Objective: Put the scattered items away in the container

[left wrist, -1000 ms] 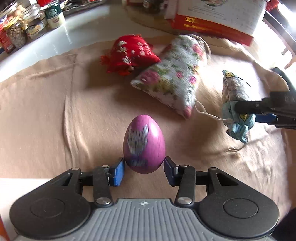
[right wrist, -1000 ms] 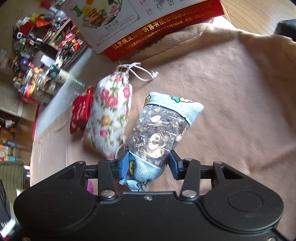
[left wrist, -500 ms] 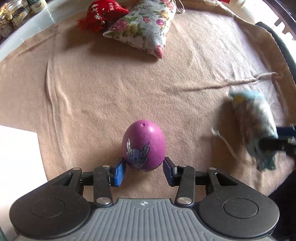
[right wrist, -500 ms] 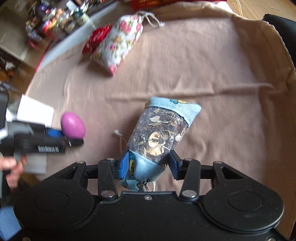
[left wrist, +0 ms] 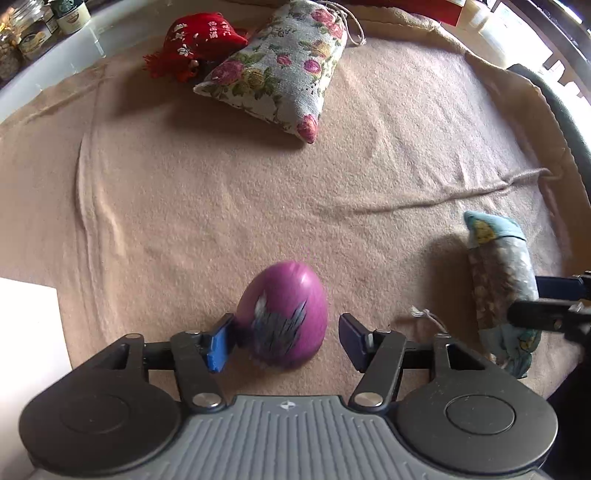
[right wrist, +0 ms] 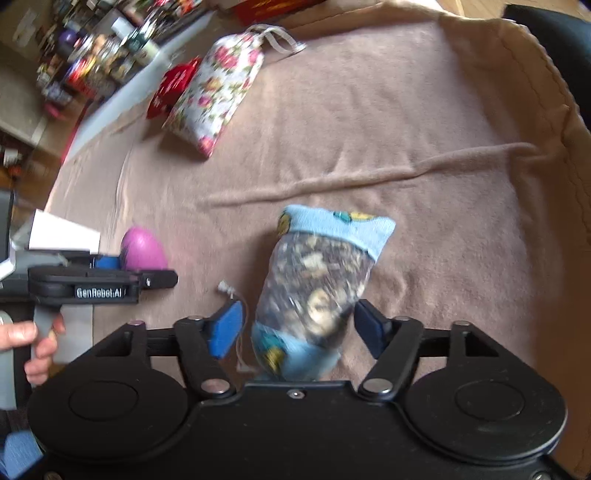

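A purple egg (left wrist: pixel 284 314) with a grey-blue print rests tilted and blurred on the beige cloth (left wrist: pixel 221 192), between the jaws of my left gripper (left wrist: pixel 284 339). Those jaws are opening; the right pad stands apart from the egg. In the right wrist view a pouch (right wrist: pixel 317 291) with blue fabric ends and a clear middle lies between the jaws of my right gripper (right wrist: pixel 297 326), which are opening too, with gaps beside the pads. The same pouch (left wrist: pixel 498 280) shows at the right of the left wrist view, and the egg (right wrist: pixel 142 249) at the left of the right one.
A floral pouch (left wrist: pixel 280 70) and a red pouch (left wrist: pixel 195 40) lie together at the far side of the cloth. A white sheet (left wrist: pixel 26 332) sits at the near left. Jars (left wrist: pixel 22 33) crowd the back left. A hand (right wrist: pixel 33 343) holds the left gripper's handle.
Both pairs of jaws have spread apart and let go. The egg has tipped over to the right, and the pouch has slipped down onto the cloth.
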Motion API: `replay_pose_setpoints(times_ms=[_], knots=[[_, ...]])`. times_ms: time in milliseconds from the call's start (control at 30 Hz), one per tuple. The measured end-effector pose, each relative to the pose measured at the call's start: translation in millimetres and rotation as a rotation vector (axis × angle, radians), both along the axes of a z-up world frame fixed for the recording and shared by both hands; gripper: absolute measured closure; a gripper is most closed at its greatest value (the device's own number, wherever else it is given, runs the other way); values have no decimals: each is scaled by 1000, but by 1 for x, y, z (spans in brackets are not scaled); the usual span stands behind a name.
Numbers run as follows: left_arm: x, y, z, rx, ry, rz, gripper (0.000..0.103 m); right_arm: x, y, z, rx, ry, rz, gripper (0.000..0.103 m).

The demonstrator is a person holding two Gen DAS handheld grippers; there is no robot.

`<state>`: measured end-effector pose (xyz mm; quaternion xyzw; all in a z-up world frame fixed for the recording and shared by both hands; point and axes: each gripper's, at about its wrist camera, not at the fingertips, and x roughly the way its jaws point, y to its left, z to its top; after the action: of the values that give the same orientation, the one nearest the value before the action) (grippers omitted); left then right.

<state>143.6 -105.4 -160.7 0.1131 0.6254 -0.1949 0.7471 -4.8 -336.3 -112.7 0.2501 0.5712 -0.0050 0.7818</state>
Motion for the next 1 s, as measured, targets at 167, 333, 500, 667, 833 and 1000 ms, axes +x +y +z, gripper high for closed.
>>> replay_pose_setpoints(times_ms=[167, 333, 500, 667, 833, 1000], knots=[[2, 3, -2, 3, 11, -6, 43, -2, -7, 2, -19, 6, -29, 32], [2, 7, -2, -2, 17, -1, 52, 0, -3, -1, -23, 14, -21, 32], [-2, 8, 0, 5, 19, -10, 52, 3, 5, -6, -27, 27, -4, 32], [-4, 8, 3, 2, 24, -18, 52, 6, 14, -15, -41, 57, 8, 32], [-6, 9, 5, 4, 25, -18, 52, 7, 19, -17, -39, 60, -1, 23], [-9, 12, 13, 8, 24, -21, 52, 6, 24, -14, -66, 24, 36, 50]])
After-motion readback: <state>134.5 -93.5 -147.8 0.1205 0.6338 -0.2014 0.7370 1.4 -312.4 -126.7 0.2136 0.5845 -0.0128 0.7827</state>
